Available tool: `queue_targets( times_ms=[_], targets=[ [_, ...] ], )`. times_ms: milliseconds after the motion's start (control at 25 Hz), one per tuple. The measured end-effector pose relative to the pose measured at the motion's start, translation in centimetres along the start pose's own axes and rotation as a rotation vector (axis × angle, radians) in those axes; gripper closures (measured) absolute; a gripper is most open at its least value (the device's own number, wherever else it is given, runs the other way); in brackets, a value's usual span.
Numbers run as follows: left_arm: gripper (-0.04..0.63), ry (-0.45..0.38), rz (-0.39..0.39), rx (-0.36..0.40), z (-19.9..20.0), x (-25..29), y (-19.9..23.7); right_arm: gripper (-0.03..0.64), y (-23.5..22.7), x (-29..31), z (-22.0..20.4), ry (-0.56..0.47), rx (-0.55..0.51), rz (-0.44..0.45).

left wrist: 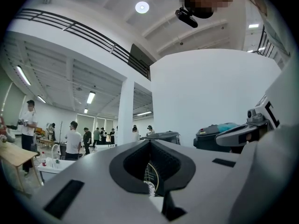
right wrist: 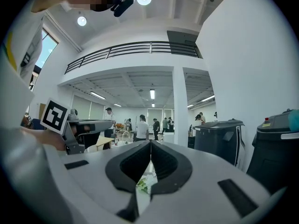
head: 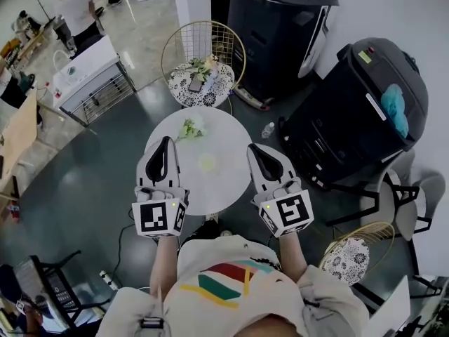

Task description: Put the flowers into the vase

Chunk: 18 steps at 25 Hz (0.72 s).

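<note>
Although the left fingers (head: 160, 161) are closed, flowers (head: 189, 129) lie just beyond them.

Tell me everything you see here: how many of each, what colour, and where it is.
table: one, white, round, centre
flowers: one bunch, white and green, on the table's far side
pale round thing: one, yellowish, mid-table; perhaps the vase
wire chairs: two, gold, patterned cushions; beyond the table and lower right
large containers: two, dark, upper right
bottle: one, clear, on the floor right of the table
cart: one, white, upper left
left gripper: grey, shut, empty
right gripper: grey, shut, empty
</note>
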State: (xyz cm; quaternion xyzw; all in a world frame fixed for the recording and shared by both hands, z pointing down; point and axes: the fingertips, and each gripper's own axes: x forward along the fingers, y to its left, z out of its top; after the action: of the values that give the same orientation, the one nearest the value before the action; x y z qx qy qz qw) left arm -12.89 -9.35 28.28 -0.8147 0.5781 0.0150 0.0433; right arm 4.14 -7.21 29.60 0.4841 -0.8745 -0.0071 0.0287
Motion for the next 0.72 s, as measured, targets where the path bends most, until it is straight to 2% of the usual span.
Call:
queue_targets(
  times_ms=[280, 440, 720],
  targets=[
    [0.588, 0.017, 0.009, -0.017, -1.9, 4.5, 4.7, 0.604, -1.4, 6.5, -0.2, 0.020, -0.004, -0.016],
    [0.589, 0.040, 0.006, -0.041, -3.2, 6.4, 7.2, 0.604, -1.8, 9.4, -1.1, 0.057, 0.033, -0.026],
    [0.588, 0.092, -0.025, -0.039, -5.7, 9.0, 7.3, 0.604, -4.0, 10.1, -3.3, 0.120, 0.088, -0.059]
  ],
)
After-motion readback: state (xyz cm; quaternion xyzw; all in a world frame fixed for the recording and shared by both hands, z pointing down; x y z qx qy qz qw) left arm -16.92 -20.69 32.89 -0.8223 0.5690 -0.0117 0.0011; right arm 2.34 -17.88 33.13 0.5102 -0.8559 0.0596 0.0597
